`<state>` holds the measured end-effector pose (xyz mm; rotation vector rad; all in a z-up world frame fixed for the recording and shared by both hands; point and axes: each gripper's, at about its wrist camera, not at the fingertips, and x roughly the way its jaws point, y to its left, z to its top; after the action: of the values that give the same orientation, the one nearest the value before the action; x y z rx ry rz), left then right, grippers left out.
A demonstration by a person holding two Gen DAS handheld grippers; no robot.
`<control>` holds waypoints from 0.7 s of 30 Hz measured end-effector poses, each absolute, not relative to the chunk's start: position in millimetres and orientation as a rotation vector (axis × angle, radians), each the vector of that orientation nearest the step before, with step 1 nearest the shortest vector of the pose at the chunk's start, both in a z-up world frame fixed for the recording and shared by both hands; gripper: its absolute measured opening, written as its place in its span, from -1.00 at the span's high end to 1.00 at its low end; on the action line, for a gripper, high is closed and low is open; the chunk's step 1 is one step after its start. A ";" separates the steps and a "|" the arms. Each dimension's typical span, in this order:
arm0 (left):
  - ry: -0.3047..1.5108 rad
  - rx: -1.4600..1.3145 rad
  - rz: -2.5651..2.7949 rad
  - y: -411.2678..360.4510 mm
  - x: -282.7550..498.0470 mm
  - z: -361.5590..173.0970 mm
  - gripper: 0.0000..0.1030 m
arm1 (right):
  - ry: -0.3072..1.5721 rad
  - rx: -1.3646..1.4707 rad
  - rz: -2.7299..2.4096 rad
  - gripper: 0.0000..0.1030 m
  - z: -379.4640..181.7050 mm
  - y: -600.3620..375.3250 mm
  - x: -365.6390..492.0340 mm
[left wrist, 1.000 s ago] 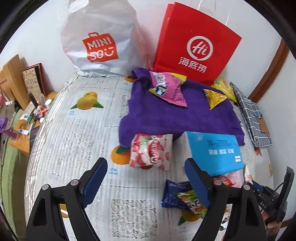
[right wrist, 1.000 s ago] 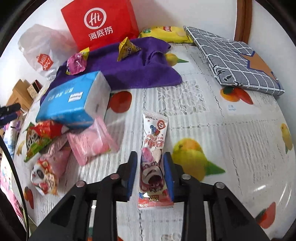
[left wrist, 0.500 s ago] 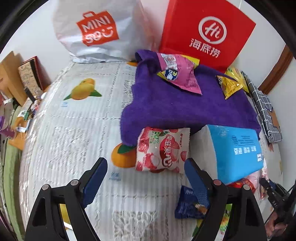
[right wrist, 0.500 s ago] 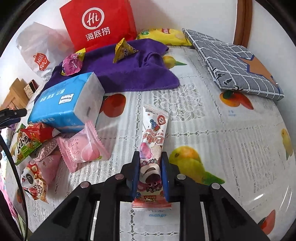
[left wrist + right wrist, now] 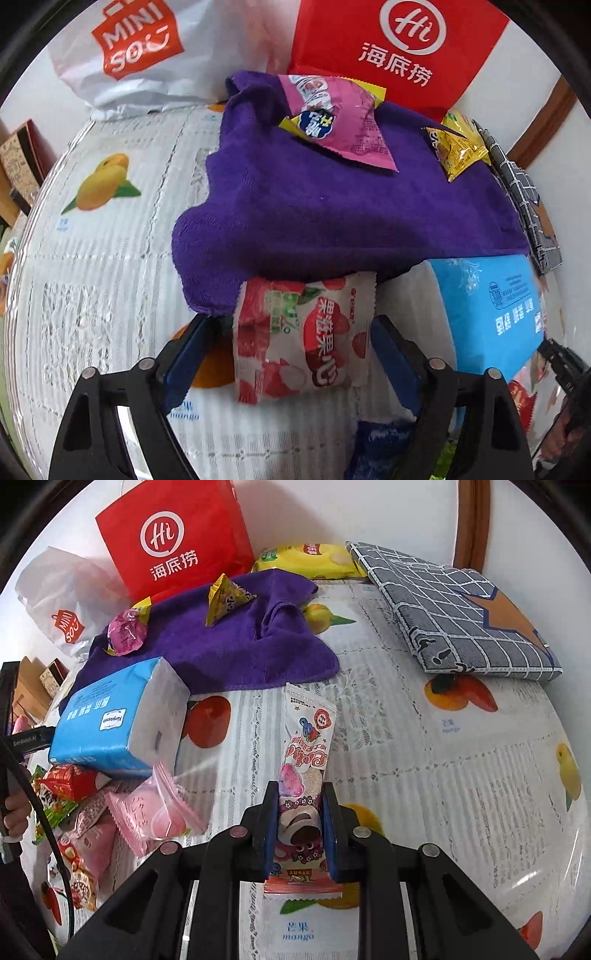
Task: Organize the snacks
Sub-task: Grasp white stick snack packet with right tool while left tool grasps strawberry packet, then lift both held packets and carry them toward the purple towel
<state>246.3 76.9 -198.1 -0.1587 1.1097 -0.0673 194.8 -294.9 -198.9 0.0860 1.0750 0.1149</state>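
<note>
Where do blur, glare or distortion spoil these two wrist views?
Left wrist: motion blur smears the blue tissue pack and the far-right edge; the lychee snack packet stays readable. Right wrist: sharp, with glare on the glossy tablecloth at lower right. Both: fisheye bends the table edges, and the corners are black.

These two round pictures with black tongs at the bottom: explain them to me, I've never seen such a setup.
A person holds one pair of tongs in each hand; a wide-angle camera on each looks along its fingers. The left tongs straddle a red-and-white snack packet at the edge of a purple towel; their jaws are opening, not gripping. The right tongs are shut on a long pink snack bar. On the fruit-print tablecloth also lie a blue tissue pack, more snacks and a red paper bag.
</note>
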 end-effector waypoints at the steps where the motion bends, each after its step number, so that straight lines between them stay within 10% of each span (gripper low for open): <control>1: 1.107 -0.151 -0.070 75.2 247.1 -198.8 -0.76 | 1.077 0.086 0.118 0.58 -199.7 -293.2 196.0; 6: 1.090 -0.140 -0.074 73.3 248.7 -200.4 -0.72 | 1.092 0.075 0.130 0.58 -204.5 -284.1 198.1; 12: 1.081 -0.166 -0.112 78.7 241.3 -194.3 0.04 | 1.081 0.066 0.141 0.58 -198.7 -277.6 194.3; 21: 1.087 -0.237 -0.136 92.5 214.1 -184.1 0.39 | 1.042 0.059 0.147 0.58 -180.7 -273.3 176.4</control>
<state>214.1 92.5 -184.1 -0.2372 1.0867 -0.1363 176.4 -273.3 -180.7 0.0589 1.0423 0.1470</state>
